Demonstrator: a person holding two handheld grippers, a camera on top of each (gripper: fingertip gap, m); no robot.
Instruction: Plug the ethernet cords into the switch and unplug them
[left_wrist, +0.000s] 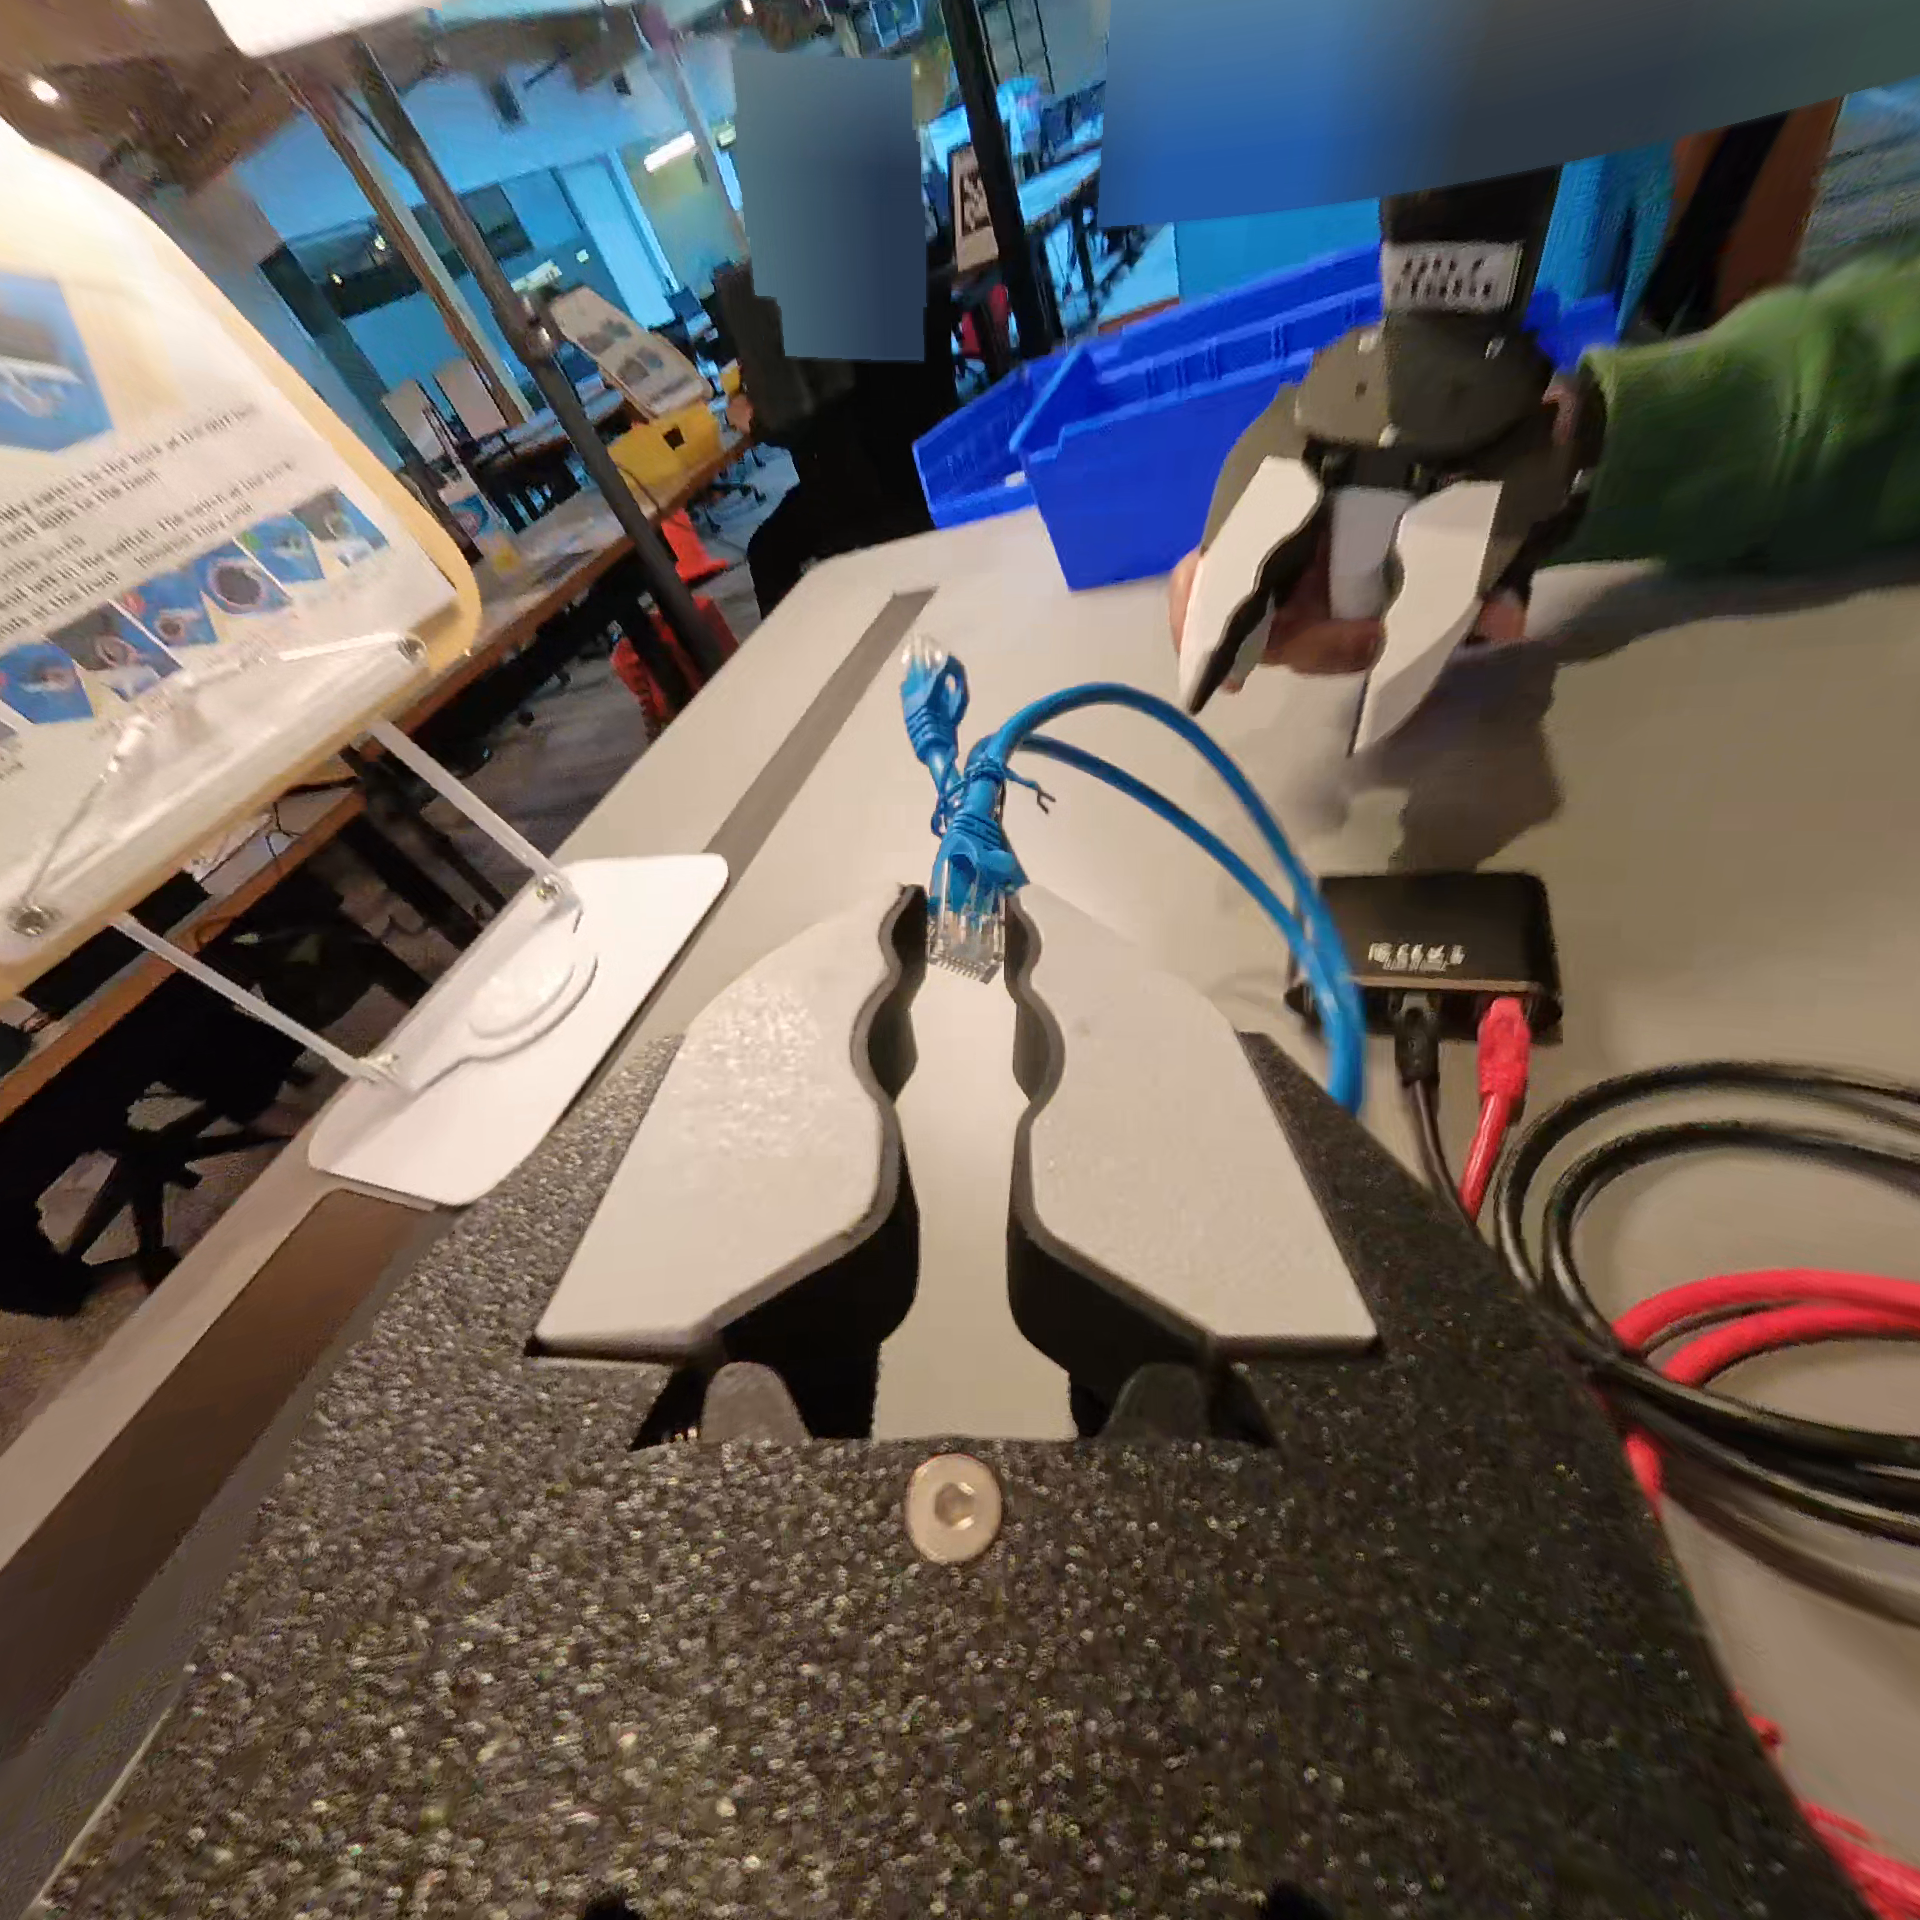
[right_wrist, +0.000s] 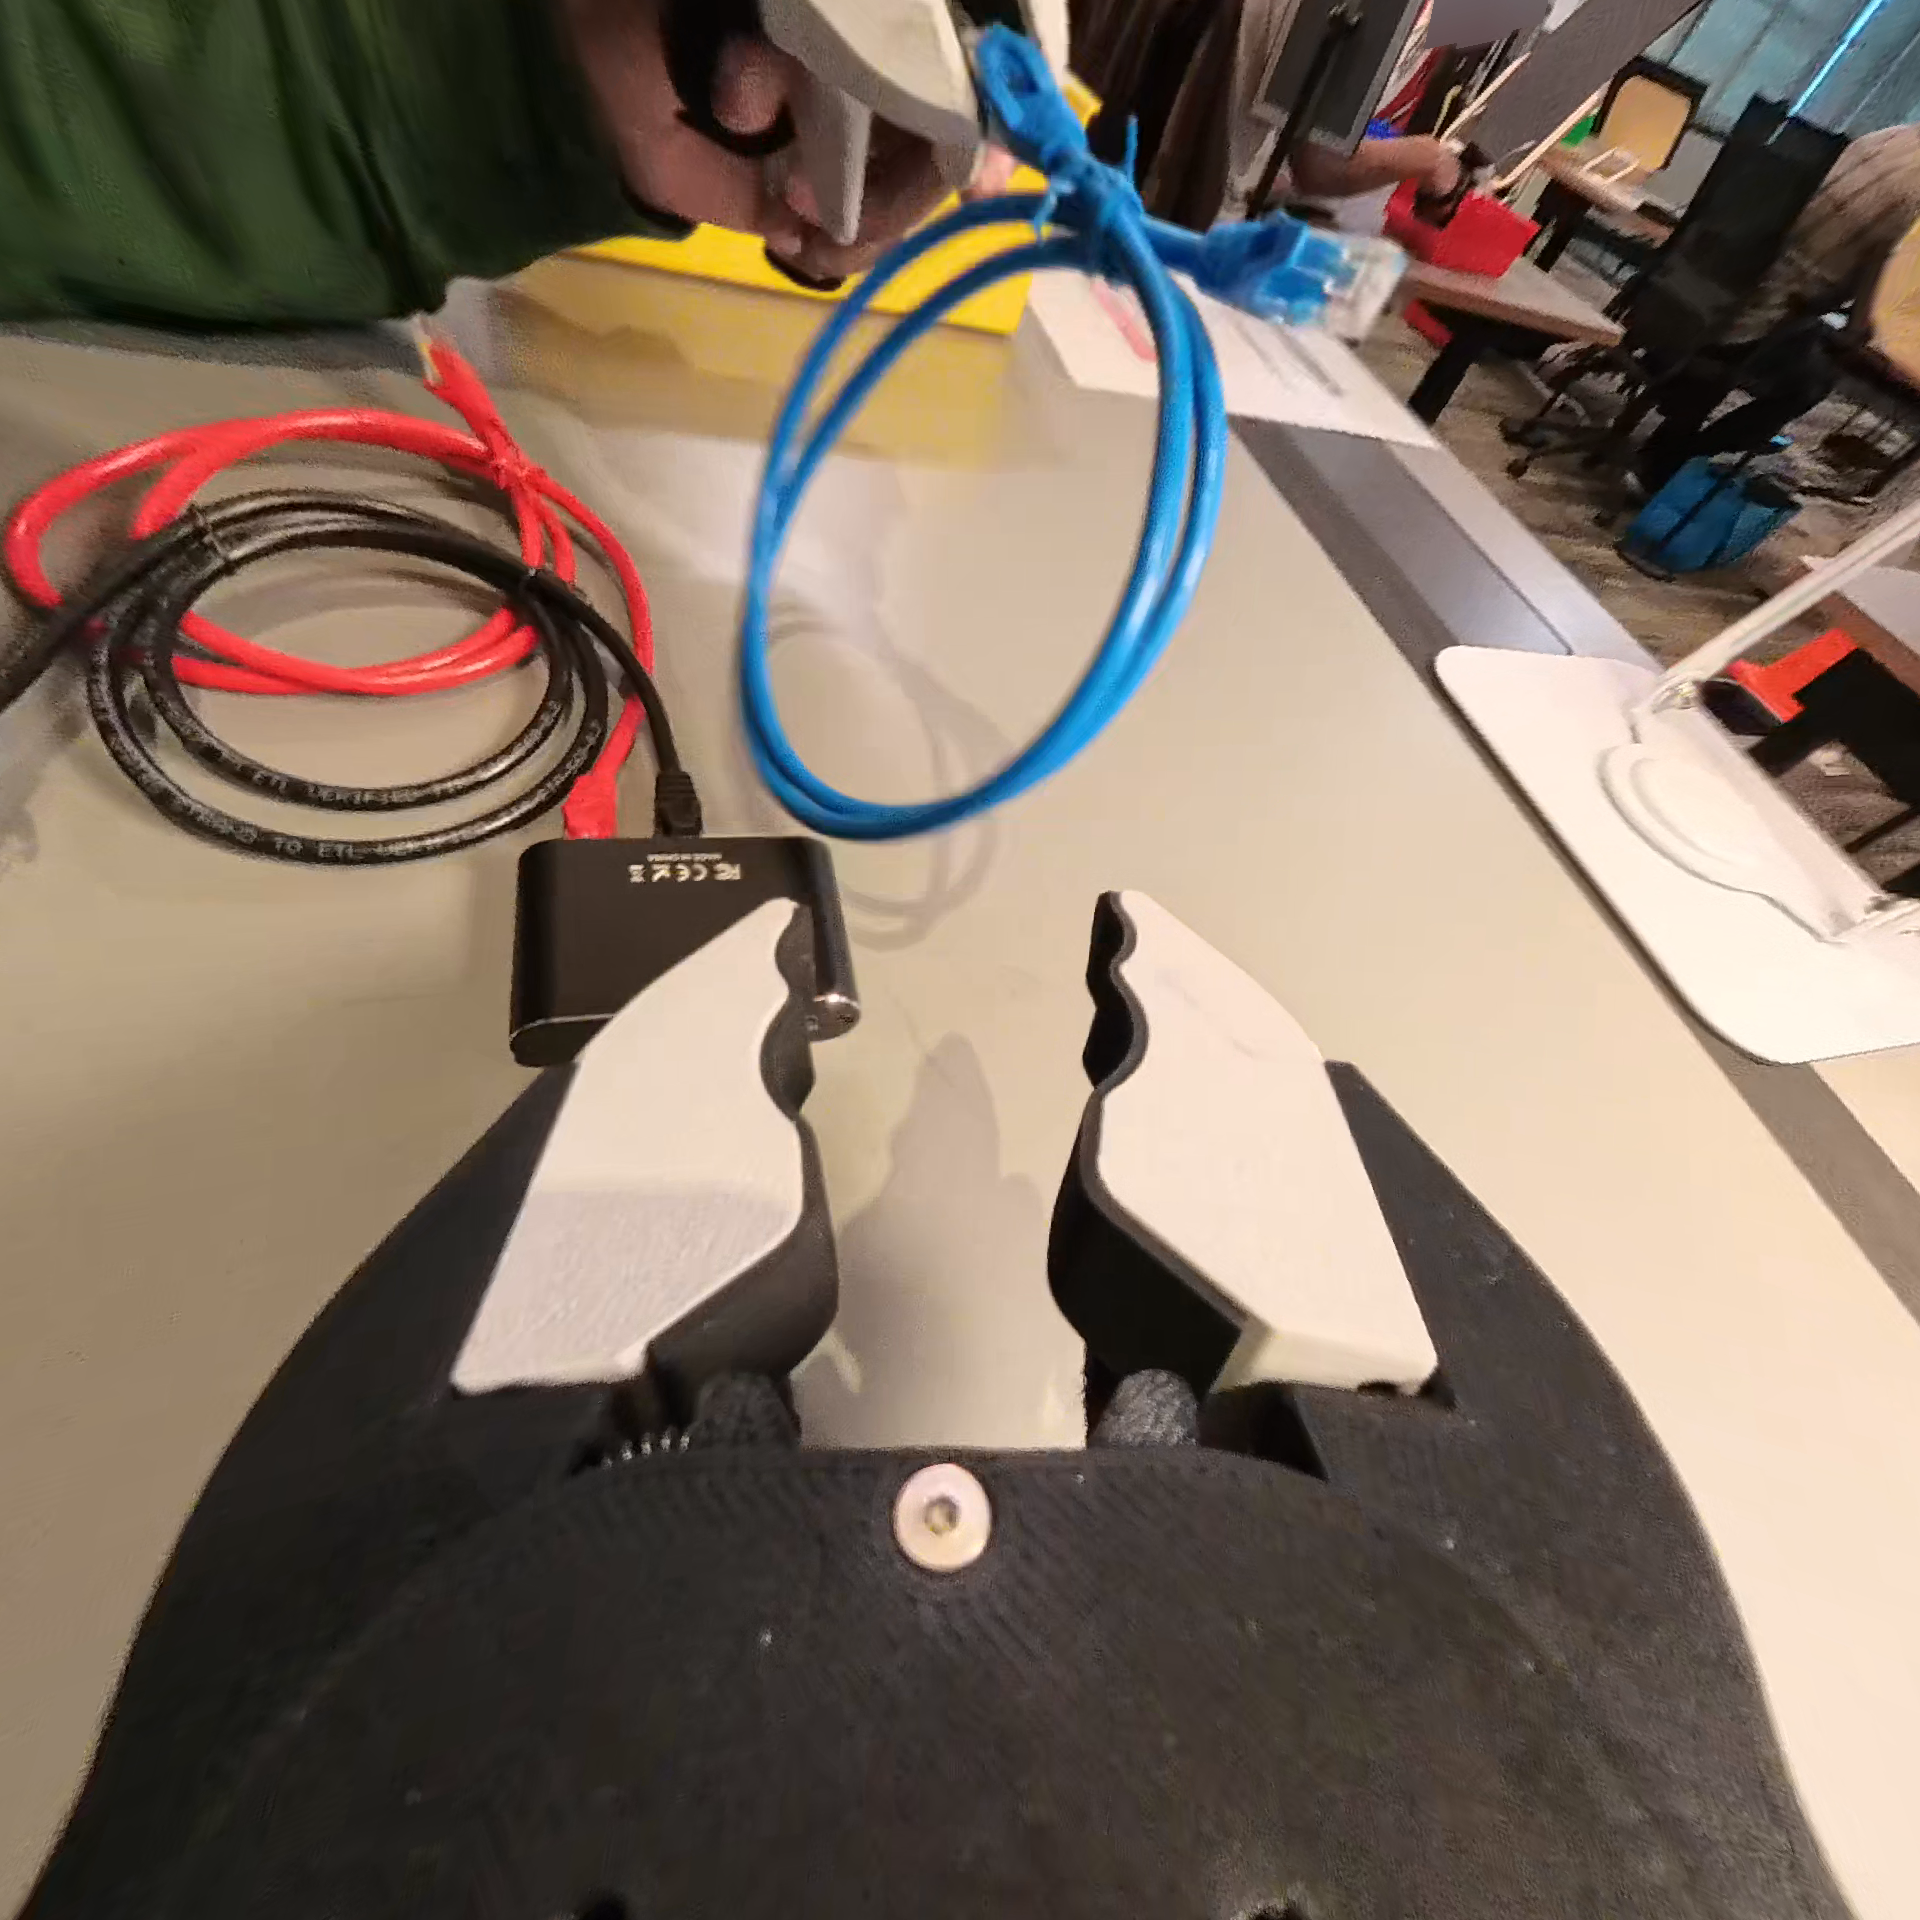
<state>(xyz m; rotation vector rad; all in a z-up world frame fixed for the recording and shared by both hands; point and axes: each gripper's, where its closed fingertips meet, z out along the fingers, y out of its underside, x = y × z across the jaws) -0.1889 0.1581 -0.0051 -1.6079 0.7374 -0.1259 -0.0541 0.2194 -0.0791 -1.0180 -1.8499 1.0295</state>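
Nearest the left wrist camera, the left gripper (left_wrist: 964, 940) had its jaws drawn narrow around the clear plug (left_wrist: 966, 940) of the blue ethernet cord (left_wrist: 1262, 831), pinching it at the fingertips. Holding the connector itself, rather than the cable, probably gave the person control over how it would be aimed at a port. The rest of the cord hung free in a tied loop above the worktop (left_wrist: 1714, 727), its second plug (left_wrist: 925, 665) sticking out beyond the knot, touching nothing.

Just beyond the loop sat the black switch (left_wrist: 1439, 951), well in from the worktop's edges, with a red cord (left_wrist: 1501, 1049) and a black cord (left_wrist: 1415, 1049) already seated in its near face. Their slack lay coiled together toward the worktop's right side, out of the way of the ports.

From the right wrist view, the right gripper (right_wrist: 951, 935) hovered low over the worktop with its jaws wide apart and nothing between them. One finger (right_wrist: 686, 1049) overlapped the switch (right_wrist: 623, 914) in the picture; contact could not be judged. It seemed placed to steady the switch for insertion.

Farther off, blue bins (left_wrist: 1143, 457) stood near the far edge, and a sign stand (left_wrist: 499, 1029) rested at the left edge.
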